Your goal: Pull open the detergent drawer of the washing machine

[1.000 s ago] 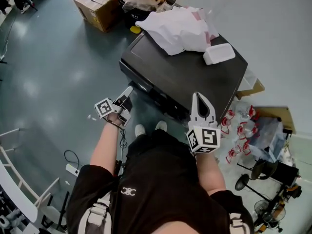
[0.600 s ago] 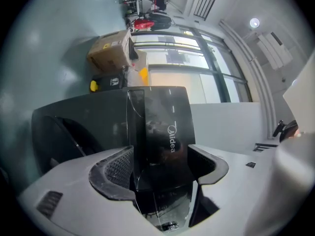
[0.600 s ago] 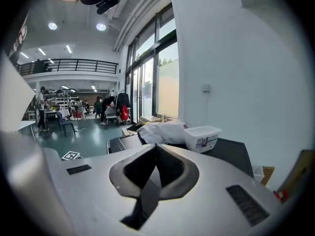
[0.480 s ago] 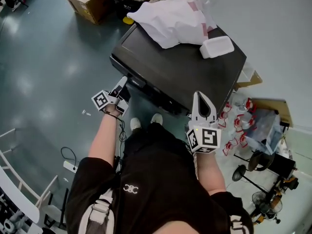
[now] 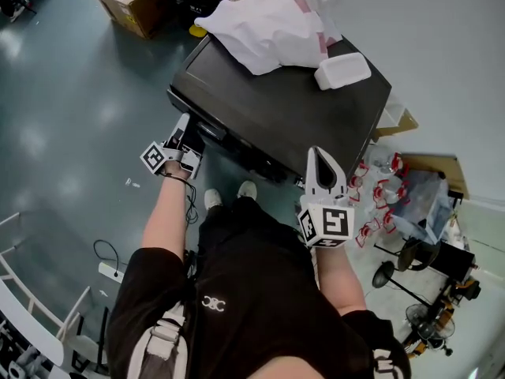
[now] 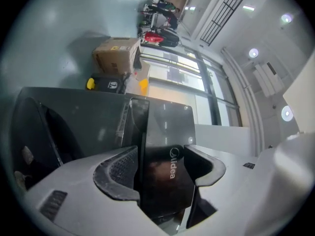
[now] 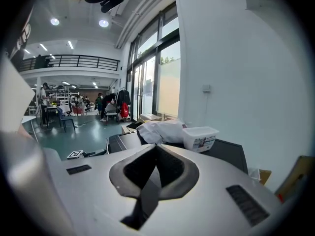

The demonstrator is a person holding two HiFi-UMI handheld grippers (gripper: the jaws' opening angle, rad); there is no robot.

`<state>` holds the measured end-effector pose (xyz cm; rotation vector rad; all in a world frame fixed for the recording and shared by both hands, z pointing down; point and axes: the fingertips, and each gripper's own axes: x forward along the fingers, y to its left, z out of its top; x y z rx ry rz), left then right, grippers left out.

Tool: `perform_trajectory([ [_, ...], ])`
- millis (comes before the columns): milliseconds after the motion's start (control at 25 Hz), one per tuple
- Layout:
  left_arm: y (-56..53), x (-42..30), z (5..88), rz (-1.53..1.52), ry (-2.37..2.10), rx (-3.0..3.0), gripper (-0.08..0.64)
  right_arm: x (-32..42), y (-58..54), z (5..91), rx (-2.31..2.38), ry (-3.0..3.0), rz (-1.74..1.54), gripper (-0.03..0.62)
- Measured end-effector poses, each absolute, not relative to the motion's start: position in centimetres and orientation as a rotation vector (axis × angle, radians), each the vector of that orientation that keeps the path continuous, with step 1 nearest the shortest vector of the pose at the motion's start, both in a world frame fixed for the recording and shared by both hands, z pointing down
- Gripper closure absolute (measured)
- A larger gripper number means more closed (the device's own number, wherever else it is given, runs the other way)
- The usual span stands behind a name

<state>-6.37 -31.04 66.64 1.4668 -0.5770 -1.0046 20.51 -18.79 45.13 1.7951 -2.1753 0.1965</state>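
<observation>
By the washing machine (image 5: 292,109), wide-open left tool (image 5: 186,125) closing round drawer (image 6: 165,132)

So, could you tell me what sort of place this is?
Likely an open workshop or lab hall, not a home: the washing machine stands on a bare floor, a railed mezzanine overlooks it, and a cardboard box sits nearby.

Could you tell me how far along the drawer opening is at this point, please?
Done: the left gripper is at the washing machine, its jaws either side of the detergent drawer front. In hand: those jaws have just been closing, no firm grip visible yet. Left: clamp and pull; the drawer looks unopened. The right gripper is shut, empty, away from the machine.
</observation>
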Motion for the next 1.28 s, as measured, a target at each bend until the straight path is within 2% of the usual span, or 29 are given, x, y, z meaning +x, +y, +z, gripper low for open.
perform_trajectory([
  [80, -31.2, -6.3, 66.2, -1.034, -0.555, 1.474, 0.292, 20.5, -18.6, 45.2, 1.785, -2.173, 0.191, 0.591],
  [360, -31.1, -6.3, 66.1, -1.097, -0.524, 1.435, 0.307, 21.1, -18.3, 45.7, 1.781, -2.140, 0.197, 0.591],
  [960, -30.4, -6.7, 66.7, -1.155, -0.509, 1.397, 0.410, 19.8, -18.5, 45.8, 1.733, -2.166, 0.196, 0.589],
  [1280, -29.1, -7.9, 67.3, -1.153, -0.530, 1.385, 0.414, 20.2, -18.9, 45.6, 1.734, -2.164, 0.184, 0.591],
])
